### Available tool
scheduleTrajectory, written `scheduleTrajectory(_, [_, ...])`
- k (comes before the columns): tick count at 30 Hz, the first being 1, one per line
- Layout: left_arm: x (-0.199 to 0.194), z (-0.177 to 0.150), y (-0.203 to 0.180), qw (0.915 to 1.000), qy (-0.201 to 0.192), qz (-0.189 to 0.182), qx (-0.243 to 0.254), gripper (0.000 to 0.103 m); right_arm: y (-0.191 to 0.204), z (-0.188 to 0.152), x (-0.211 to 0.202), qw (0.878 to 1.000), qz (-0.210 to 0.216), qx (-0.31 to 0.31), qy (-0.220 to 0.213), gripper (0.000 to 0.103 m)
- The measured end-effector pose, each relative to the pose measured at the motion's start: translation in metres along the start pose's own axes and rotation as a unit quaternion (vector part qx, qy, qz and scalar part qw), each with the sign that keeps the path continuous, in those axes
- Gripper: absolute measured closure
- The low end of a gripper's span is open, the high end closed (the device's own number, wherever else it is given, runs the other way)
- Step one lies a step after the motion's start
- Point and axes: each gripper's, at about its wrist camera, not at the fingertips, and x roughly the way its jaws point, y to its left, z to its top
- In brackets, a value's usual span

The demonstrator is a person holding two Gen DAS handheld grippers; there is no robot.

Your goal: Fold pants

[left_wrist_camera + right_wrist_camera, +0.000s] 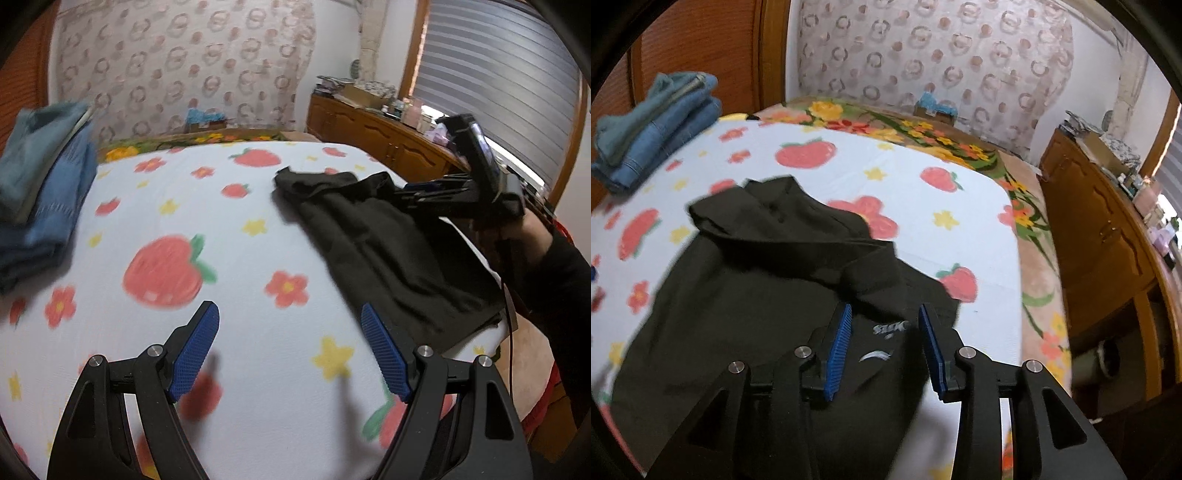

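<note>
Over bedsheet, both tongs gape empty above pants.

Home bedroom: bed with strawberry-print sheet, wooden dresser, window blinds.

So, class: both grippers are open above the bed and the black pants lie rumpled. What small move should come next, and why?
Probably lower the right gripper onto the near edge of the black pants and close on it. Its jaws stand open just above the cloth, holding nothing, while the left gripper hangs open over bare sheet, beside the pants. The pants lie bunched, so they likely need spreading first.
</note>
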Motion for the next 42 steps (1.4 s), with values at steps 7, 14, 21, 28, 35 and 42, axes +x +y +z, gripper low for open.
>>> scheduleTrajectory(7, [0.025,0.040,-0.008,0.9992,0.010,0.005,0.038,0.023,-0.043,-0.007,0.008,0.998,-0.018,0.063,-0.012,0.064])
scheduleTrajectory(14, [0.071,0.076,-0.012,0.9979,0.037,0.005,0.054,0.023,-0.053,-0.011,0.007,0.998,-0.003,0.064,-0.017,0.064])
scheduleTrajectory(21, [0.106,0.097,-0.010,0.9952,0.059,0.015,0.076,0.023,-0.060,-0.006,0.020,0.998,0.025,0.058,-0.008,0.064])
scheduleTrajectory(28, [0.126,0.112,-0.002,0.9933,0.070,0.019,0.090,0.023,-0.061,-0.005,0.028,0.997,0.043,0.066,-0.005,0.064])
scheduleTrajectory(35, [0.138,0.135,0.004,0.9929,0.059,0.026,0.100,0.023,-0.061,-0.011,0.027,0.996,0.044,0.073,-0.017,0.062])
scheduleTrajectory(42, [0.143,0.148,0.019,0.9943,0.044,0.045,0.086,0.023,-0.060,-0.013,0.027,0.996,0.040,0.082,-0.015,0.054])
